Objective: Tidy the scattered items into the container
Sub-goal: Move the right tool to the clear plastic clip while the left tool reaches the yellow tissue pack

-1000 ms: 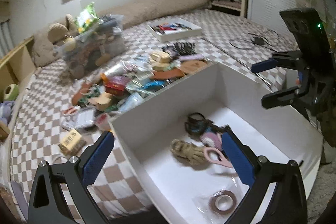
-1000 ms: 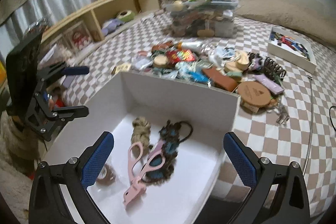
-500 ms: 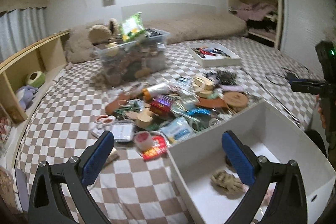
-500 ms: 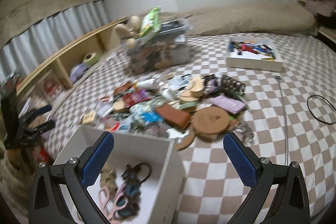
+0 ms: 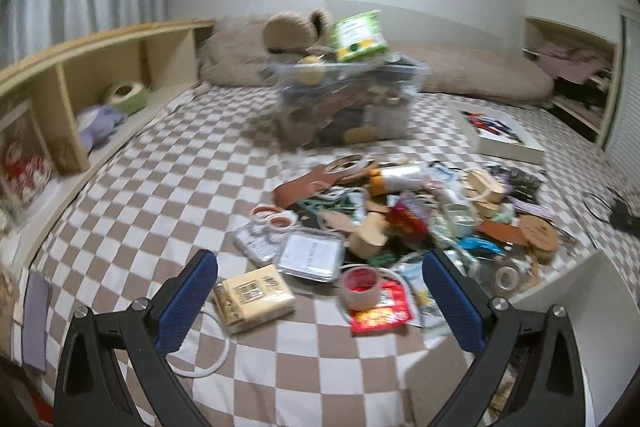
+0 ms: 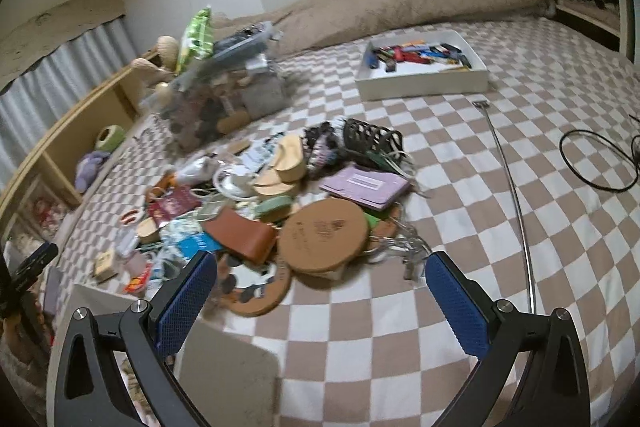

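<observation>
Both grippers empty, jaws spread wide, likely set up for the next pick. Left gripper (image 5: 320,301) hovers over yellow packet (image 5: 253,293) and tape roll (image 5: 361,286); right gripper (image 6: 320,301) faces cork disc (image 6: 322,235). White box (image 5: 560,291) sits beside the pile, on the bed.

Open checkered bedcover (image 5: 132,195) is seen to the left of the clutter pile (image 5: 400,223), w/ room for a gripper; only the yellow packet (image 5: 252,293) and a white ring (image 5: 208,355) lie near. On the right-wrist side, bare cover is left btwn the pile and the metal rod (image 6: 516,203). The way ahead is blocked by the full clear bin (image 5: 348,99); the white box wall (image 6: 224,375) stands close at the near edge.
</observation>
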`<control>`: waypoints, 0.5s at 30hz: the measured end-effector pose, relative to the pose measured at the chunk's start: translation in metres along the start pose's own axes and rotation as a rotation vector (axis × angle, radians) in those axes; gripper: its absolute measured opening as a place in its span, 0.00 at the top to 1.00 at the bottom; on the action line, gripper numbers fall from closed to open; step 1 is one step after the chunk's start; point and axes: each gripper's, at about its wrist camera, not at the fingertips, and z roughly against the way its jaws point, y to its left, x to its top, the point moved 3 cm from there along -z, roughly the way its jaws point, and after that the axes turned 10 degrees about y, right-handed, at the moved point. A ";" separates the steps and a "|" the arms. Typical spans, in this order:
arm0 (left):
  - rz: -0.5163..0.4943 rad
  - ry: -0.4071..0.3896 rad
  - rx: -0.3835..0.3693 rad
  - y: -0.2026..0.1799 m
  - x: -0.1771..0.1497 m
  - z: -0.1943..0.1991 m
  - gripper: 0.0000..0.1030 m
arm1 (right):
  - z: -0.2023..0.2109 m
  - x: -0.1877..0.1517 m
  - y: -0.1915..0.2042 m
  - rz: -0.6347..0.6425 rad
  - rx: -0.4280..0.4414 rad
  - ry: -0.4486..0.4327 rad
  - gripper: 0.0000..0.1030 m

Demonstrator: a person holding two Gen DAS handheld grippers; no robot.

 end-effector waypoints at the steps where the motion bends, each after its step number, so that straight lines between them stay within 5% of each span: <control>1: 0.015 0.010 0.007 0.003 0.000 -0.006 0.00 | -0.003 0.000 -0.002 -0.004 -0.004 0.004 0.00; 15: 0.137 0.113 0.084 0.030 -0.004 -0.084 0.00 | -0.043 -0.003 -0.025 -0.023 -0.128 0.052 0.00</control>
